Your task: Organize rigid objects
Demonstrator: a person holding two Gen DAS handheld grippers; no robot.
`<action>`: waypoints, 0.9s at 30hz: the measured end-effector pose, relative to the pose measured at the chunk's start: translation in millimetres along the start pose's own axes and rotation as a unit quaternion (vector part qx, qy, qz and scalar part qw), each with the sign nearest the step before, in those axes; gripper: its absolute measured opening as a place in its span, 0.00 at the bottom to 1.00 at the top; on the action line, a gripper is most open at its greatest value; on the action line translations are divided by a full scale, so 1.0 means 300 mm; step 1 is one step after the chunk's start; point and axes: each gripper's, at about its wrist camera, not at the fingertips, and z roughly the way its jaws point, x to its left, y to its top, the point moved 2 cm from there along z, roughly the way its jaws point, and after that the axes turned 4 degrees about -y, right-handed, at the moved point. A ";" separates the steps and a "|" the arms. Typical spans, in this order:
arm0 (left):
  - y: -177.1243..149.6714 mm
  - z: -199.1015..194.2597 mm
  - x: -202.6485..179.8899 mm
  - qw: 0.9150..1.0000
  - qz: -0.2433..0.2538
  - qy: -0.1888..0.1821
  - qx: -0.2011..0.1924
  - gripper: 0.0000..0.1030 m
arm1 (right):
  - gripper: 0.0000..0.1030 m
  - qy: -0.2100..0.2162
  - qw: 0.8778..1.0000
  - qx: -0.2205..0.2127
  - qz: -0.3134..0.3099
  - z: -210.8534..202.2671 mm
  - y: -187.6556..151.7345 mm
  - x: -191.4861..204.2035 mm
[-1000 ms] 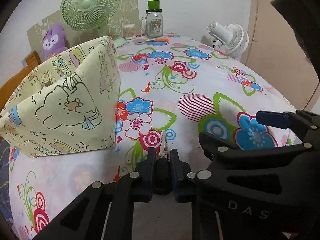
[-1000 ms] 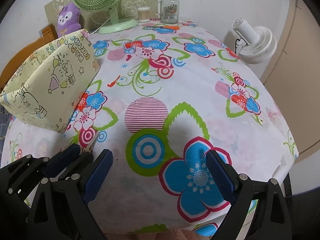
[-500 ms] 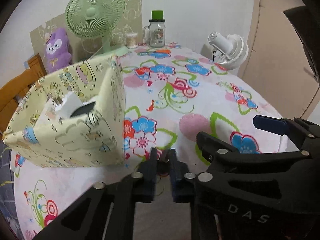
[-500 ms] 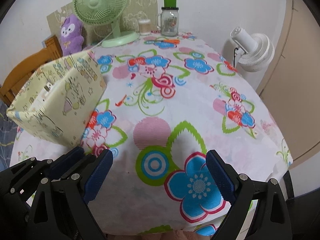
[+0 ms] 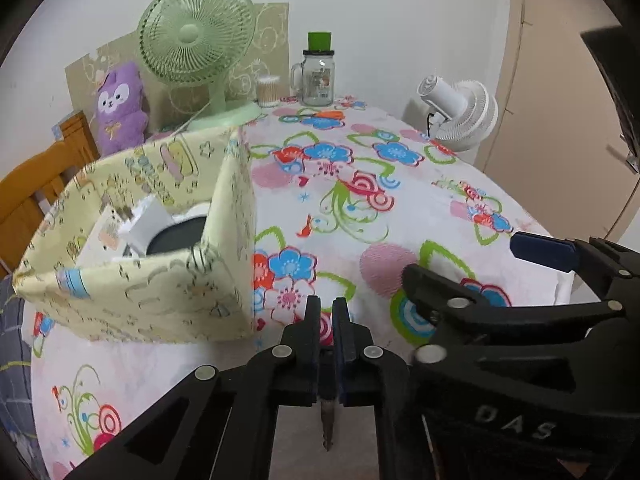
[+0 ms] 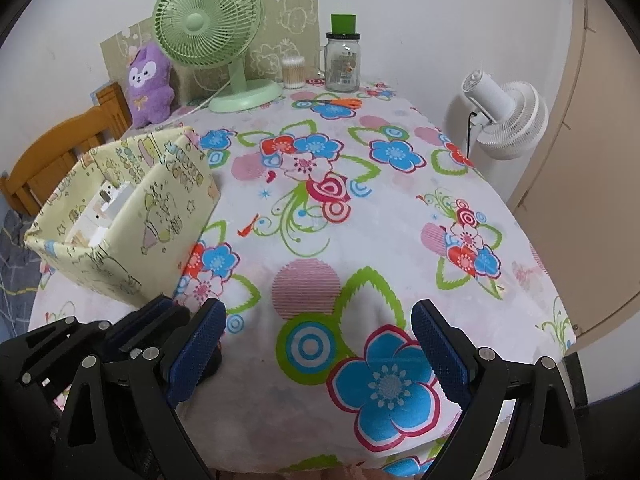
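Leftmost in both wrist views sits a wooden chair (image 6: 60, 148), and just in front of it on the flowered tablecloth (image 6: 360, 216) stands the pale yellow fabric box (image 5: 160, 296) with its cartoon print, its open top showing a white block (image 5: 140, 224) and a dark round item (image 5: 180, 238) inside. Behind the box, against the wall, a purple plush toy (image 6: 150, 84) leans next to a green desk fan (image 6: 208, 24), with a small tub of cotton swabs (image 6: 293, 72) and a glass mason jar (image 6: 342, 66) topped by a green lid farther along; orange-handled scissors (image 6: 340, 103) lie on the cloth just before the jar. Near the middle, low in the left wrist view, the left gripper (image 5: 327, 316) hangs above the cloth just beside the box's near corner, its jaws pinched almost together on a key (image 5: 327, 420), whose toothed blade pokes out below the pads toward the camera. To its right the right gripper (image 6: 318, 344) hovers over the cloth's front edge with its blue pads spread wide and nothing between them. Farthest right, beyond the table's edge, stands a white fan (image 6: 508, 116).
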 end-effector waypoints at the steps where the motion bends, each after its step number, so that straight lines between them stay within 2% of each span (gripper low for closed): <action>1: -0.011 0.009 0.006 1.000 -0.005 -0.002 0.003 0.11 | 0.93 -0.002 1.000 0.002 -0.002 0.008 -0.009 -0.002; 2: -0.021 0.017 0.012 1.000 -0.010 -0.005 0.008 0.27 | 0.93 -0.003 1.000 0.003 -0.003 0.014 -0.017 -0.005; 3: -0.028 0.026 0.016 1.000 -0.016 -0.007 0.012 0.32 | 0.93 -0.003 1.000 0.007 -0.003 0.024 -0.027 -0.009; 9: -0.059 0.065 0.014 1.000 -0.015 -0.009 0.022 0.34 | 0.93 0.001 1.000 0.025 0.004 0.075 -0.065 -0.032; 19: -0.100 0.098 -0.016 0.999 -0.004 0.005 0.032 0.37 | 0.93 0.000 1.000 0.030 0.007 0.096 -0.106 -0.056; 22: -0.108 0.103 -0.028 0.999 0.000 0.009 0.032 0.31 | 0.93 0.003 0.999 0.037 0.005 0.107 -0.115 -0.052; 27: -0.103 0.104 -0.045 0.999 0.017 0.023 0.035 0.30 | 0.93 0.005 0.999 0.040 0.009 0.113 -0.121 -0.050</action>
